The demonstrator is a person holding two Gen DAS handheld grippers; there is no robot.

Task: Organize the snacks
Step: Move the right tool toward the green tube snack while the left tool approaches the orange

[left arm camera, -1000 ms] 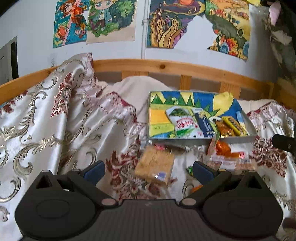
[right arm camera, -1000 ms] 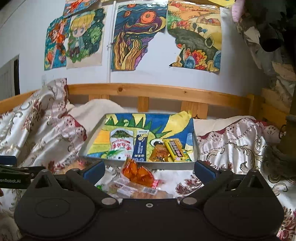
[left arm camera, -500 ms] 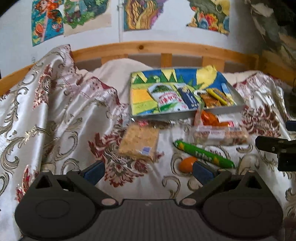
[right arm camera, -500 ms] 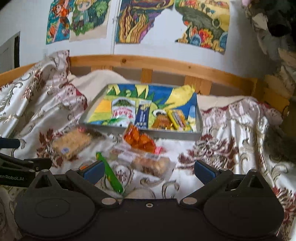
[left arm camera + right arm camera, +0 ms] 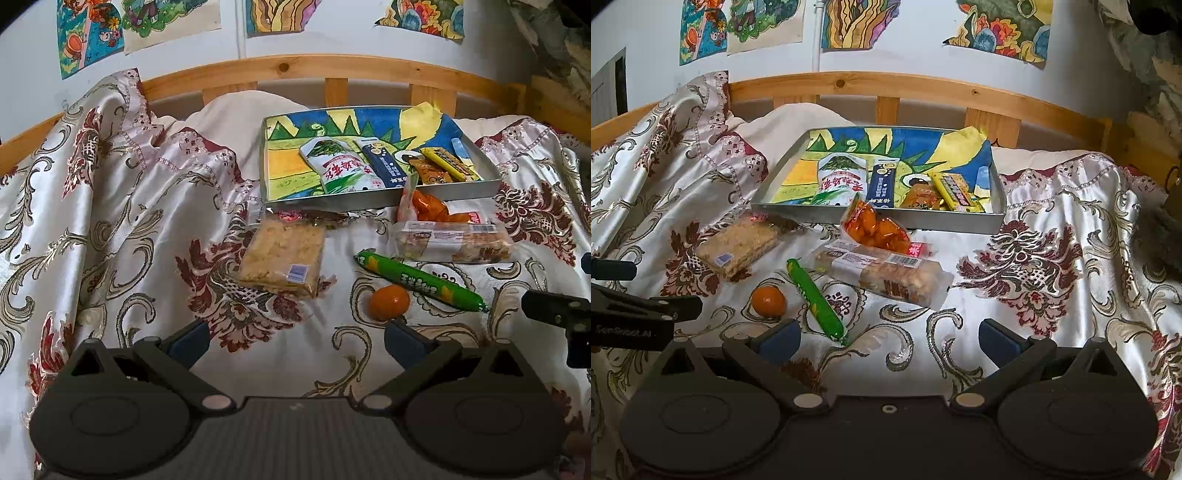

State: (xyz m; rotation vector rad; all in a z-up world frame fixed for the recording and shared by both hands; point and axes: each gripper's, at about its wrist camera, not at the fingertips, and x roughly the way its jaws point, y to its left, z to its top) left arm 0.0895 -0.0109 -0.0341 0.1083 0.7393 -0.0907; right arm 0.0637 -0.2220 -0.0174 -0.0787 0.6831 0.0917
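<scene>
Snacks are seen in 2 groups: 4 packets already lie in the shallow grey metal tray lined with a bright painted picture (image 5: 879,220), and 5 items remain loose on the satin bedspread with gold scrolls and red flowers (image 5: 1052,266) in front of it. The loose ones are a square clear-wrapped crispy rice cake (image 5: 282,256), a small round orange fruit (image 5: 389,302), a long green sausage stick (image 5: 815,299), a clear pack of small pastries with a barcode label (image 5: 884,275), and a clear bag of orange pieces (image 5: 875,226) leaning against the tray's front wall.

Both tools are released and empty. The left tool (image 5: 295,338) is held low over the bedspread, with the rice cake ahead between its spread fingers and the orange fruit just beside its right finger. The right tool (image 5: 888,339) is held near the end of the green stick, its jaws wide apart.

The step in hand is judged to be the choice and approach of the next loose snack. The green stick would best be gripped across its narrow width near the middle, so it does not swing. Soft bedding should be kept out of the jaws, and light pressure is advised on the brittle rice cake.
</scene>
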